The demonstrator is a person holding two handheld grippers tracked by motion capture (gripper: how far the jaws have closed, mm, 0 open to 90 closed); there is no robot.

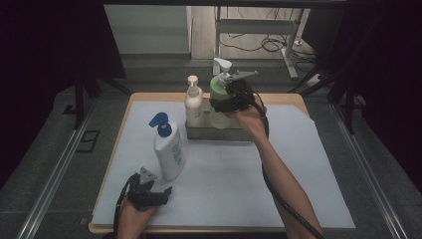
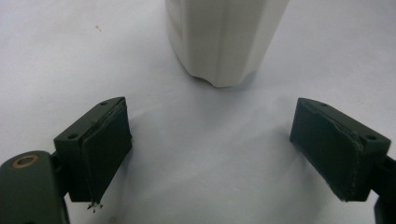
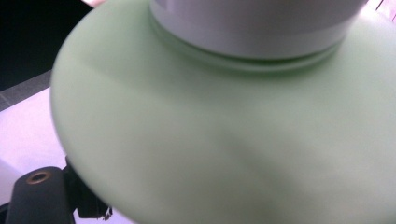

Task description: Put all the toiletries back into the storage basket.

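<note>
A dim room with cables on the floor surrounds a desk covered by a white sheet. The right gripper has its fingers spread wide around the shoulder of the green pump bottle, apparently gripping it high to steady it over the metal tray at the desk's far side, beside a small white pump bottle already standing there. The left gripper rests near the front edge, fingers wide apart and empty, aimed at the blue-capped white bottle just ahead, likely next.
</note>
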